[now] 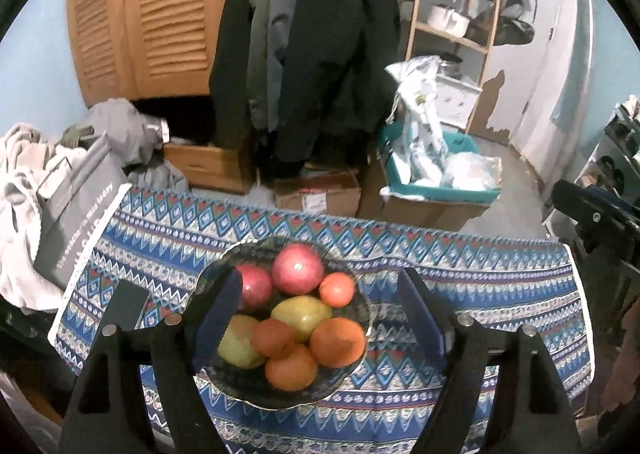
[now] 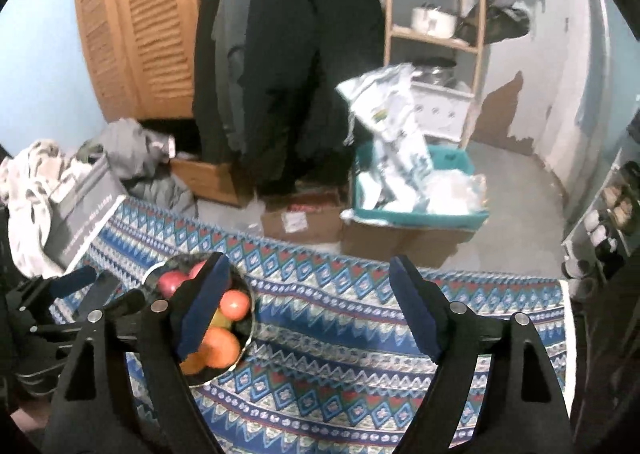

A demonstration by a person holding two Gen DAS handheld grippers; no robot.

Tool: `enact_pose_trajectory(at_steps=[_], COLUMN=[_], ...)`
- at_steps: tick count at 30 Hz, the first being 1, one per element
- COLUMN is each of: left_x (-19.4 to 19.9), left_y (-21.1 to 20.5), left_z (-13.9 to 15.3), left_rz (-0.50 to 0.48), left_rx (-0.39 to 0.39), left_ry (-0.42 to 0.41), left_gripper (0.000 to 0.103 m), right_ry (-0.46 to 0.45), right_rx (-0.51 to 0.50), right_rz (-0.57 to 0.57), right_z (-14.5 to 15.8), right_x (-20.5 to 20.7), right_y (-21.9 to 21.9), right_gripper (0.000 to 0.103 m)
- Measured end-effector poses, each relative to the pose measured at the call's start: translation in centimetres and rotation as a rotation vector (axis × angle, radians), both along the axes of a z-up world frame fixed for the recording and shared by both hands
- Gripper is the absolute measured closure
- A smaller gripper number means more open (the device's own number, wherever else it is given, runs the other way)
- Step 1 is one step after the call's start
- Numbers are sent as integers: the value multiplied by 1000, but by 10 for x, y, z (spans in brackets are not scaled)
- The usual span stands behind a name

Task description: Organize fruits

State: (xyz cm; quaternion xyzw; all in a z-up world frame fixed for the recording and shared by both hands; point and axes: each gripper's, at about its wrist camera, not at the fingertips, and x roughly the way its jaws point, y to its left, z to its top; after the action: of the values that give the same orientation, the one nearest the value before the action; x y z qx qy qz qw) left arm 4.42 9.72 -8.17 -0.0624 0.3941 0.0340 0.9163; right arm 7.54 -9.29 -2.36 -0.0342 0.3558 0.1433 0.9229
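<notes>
the glass bowl (image 1: 362, 306) of fruits (image 1: 298, 314) is sitting near the left end of the tabletop (image 1: 500, 286), on its patterned cloth. the left gripper (image 1: 320, 314) is hanging above it, jaws spread and empty. the right gripper (image 2: 308, 306) is hovering beside it, jaws spread and empty.

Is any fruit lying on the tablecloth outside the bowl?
No, all the fruit sits inside the bowl; the tablecloth around it has none.
</notes>
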Motion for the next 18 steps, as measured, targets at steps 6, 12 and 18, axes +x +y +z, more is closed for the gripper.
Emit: enact_pose_trajectory(at_steps=[6, 12, 18], left_x=[-10, -21, -38], left_y=[-24, -45, -62], left_z=[27, 52, 79], left_rz=[-41, -72, -85], left_rx=[16, 38, 63], left_ry=[-74, -121, -218], left_gripper=[13, 7, 1], right_ry=[-80, -143, -196], right_rx=[-2, -4, -12], right_rz=[-67, -125, -157], right_z=[23, 39, 51], right_x=[-18, -38, -55], right_y=[-33, -59, -78], right_gripper=[21, 21, 21])
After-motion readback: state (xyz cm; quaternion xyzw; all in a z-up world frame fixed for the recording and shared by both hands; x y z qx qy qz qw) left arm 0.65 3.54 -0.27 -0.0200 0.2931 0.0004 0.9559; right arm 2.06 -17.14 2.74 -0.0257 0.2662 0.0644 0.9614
